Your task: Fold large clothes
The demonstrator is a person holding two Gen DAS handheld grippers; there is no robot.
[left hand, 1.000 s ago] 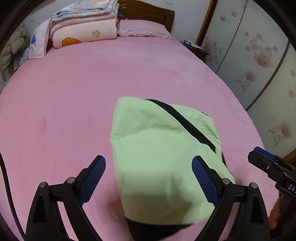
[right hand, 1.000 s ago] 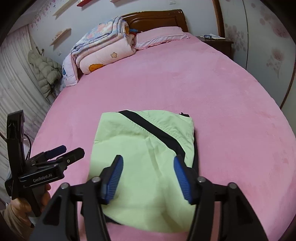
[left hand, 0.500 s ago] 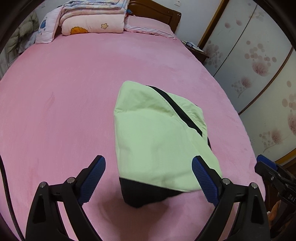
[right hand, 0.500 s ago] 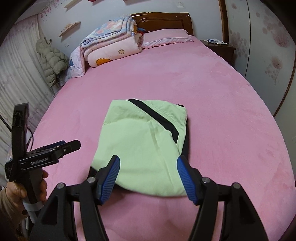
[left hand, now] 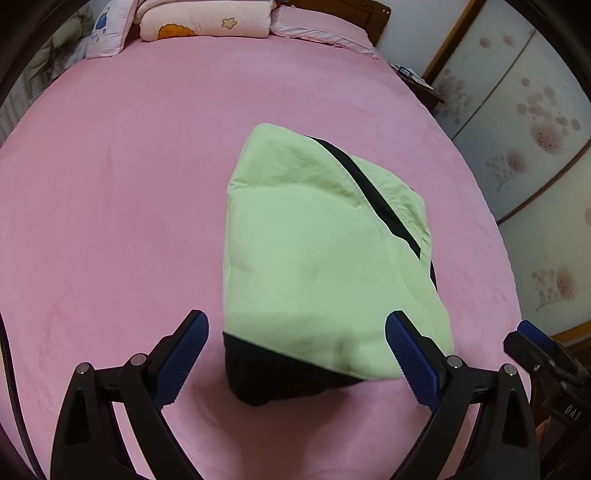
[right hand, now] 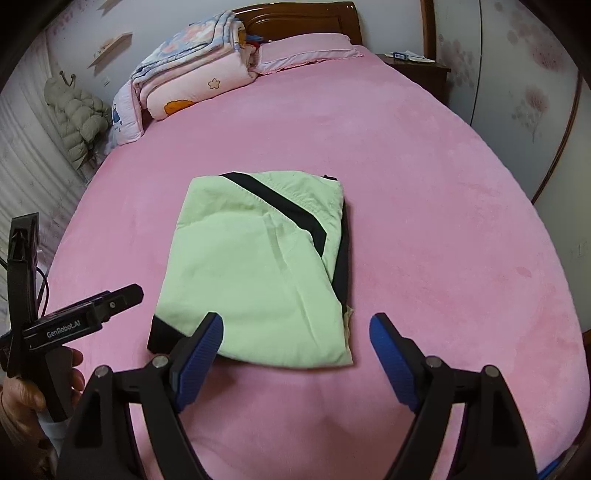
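From the left wrist view, the left tongs (left hand: pixel 293 352) hang over the near part of the bed (left hand: pixel 122 192), their blue-padded fingers (left hand: pixel 183 354) spread wide and pinching nothing. The folded garment (left hand: pixel 314 251), pale green with a black stripe running diagonally across its far right side, lies flat on the pink cover just ahead of them. Its black lower edge sticks out from under the green layer, between the two fingers but clear of both pads. At the right edge of this view part of the right tongs (left hand: pixel 546 362) shows, beside the garment and apart from it. Folded quilts (left hand: pixel 207 22) and a pillow (left hand: pixel 317 27) sit at the head of the bed.

From the right wrist view, the right tongs (right hand: pixel 295 354) are opening, already very wide, with only the near green edge of the garment (right hand: pixel 255 273) lying between the fingers and neither pad touching it. The bundle rests in the middle of the bed (right hand: pixel 443 221), black stripe on top and a black corner poking out at its near left. At the left a hand (right hand: pixel 22 398) grips the handle of the left tongs (right hand: pixel 110 301), held beside the garment. A padded jacket (right hand: pixel 77 122) hangs on the wall beyond.
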